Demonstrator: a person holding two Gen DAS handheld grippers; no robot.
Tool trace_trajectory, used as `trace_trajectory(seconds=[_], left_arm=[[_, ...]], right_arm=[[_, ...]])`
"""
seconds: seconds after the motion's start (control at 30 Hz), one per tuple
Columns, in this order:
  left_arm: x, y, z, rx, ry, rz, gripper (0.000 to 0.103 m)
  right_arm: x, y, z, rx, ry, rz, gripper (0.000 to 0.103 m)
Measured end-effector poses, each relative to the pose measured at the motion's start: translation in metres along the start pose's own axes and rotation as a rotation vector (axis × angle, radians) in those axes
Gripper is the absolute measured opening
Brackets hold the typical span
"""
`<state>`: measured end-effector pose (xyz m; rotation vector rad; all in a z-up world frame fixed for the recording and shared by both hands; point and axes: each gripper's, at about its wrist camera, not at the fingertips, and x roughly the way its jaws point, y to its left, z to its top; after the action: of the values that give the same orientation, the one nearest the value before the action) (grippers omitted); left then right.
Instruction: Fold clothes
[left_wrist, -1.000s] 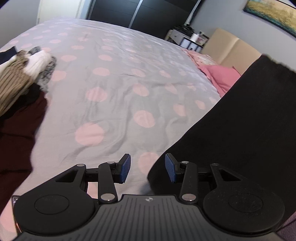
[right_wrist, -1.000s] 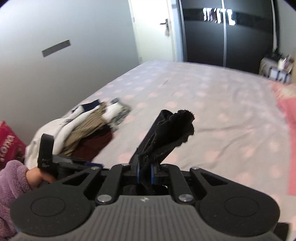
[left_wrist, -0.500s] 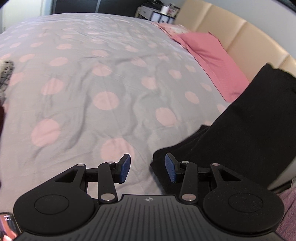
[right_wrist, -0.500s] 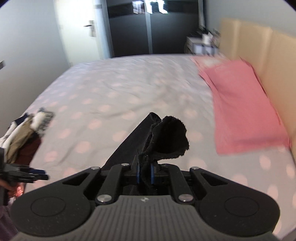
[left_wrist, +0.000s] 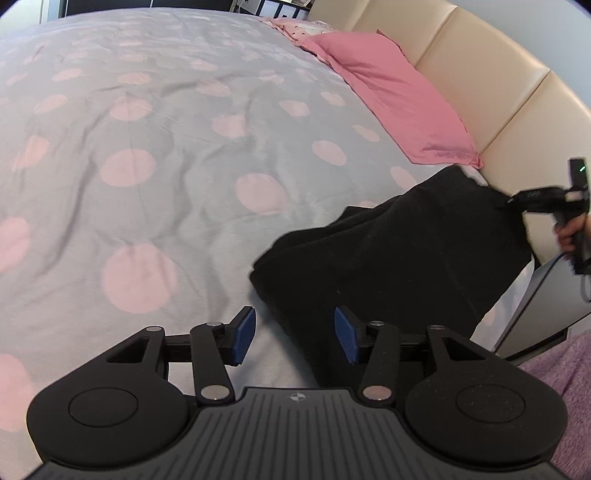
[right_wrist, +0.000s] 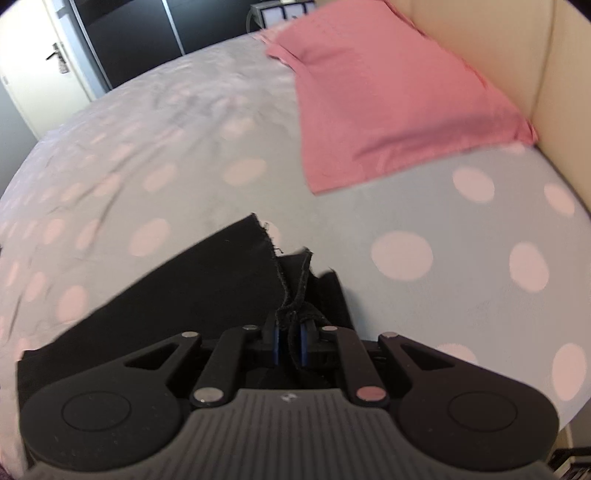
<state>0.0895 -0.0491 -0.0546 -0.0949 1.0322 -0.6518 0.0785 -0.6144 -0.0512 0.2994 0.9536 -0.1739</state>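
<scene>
Black garment (right_wrist: 207, 280) — right hand-held gripper's (right_wrist: 288, 341) catch

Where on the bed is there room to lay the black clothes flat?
The spotted duvet lies bare left of the black garment, up toward the pink pillow. It is crowded near the headboard, where the right gripper pinches the cloth.

The garment (left_wrist: 399, 254) is black. The bed (left_wrist: 177, 122) cover is grey with pink dots; pillow (left_wrist: 391, 92) pink, headboard (left_wrist: 491, 92) cream
</scene>
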Motion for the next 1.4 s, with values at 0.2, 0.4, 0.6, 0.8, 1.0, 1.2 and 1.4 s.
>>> trace_trajectory(seconds=[0.2, 0.4, 0.6, 0.8, 1.0, 1.2, 1.4], left_arm=[[0.023, -0.007, -0.003, -0.027, -0.005, 0.017, 0.047], [0.014, -0.012, -0.004, -0.006, -0.052, 0.023, 0.046], [0.006, -0.031, 0.003, 0.007, -0.088, -0.005, 0.035], [0.033, -0.055, 0.012, 0.097, -0.106, 0.069, 0.035], [0.087, -0.043, 0.013, 0.063, -0.028, 0.124, 0.034], [0.087, -0.045, 0.009, 0.094, -0.048, 0.144, 0.032], [0.036, -0.060, -0.009, 0.137, -0.054, 0.069, 0.028]], right_arm=[[0.036, -0.007, -0.011, 0.005, 0.039, -0.028, 0.013], [0.029, -0.001, -0.013, -0.051, 0.036, -0.111, 0.037], [-0.018, 0.002, -0.025, -0.101, -0.047, -0.142, 0.040], [-0.015, 0.024, -0.050, -0.244, 0.020, -0.109, 0.037], [0.030, -0.010, -0.066, -0.151, 0.063, -0.142, 0.046], [0.033, -0.035, -0.063, -0.038, 0.066, -0.090, 0.060], [0.008, -0.036, -0.062, -0.053, 0.015, -0.046, 0.060]])
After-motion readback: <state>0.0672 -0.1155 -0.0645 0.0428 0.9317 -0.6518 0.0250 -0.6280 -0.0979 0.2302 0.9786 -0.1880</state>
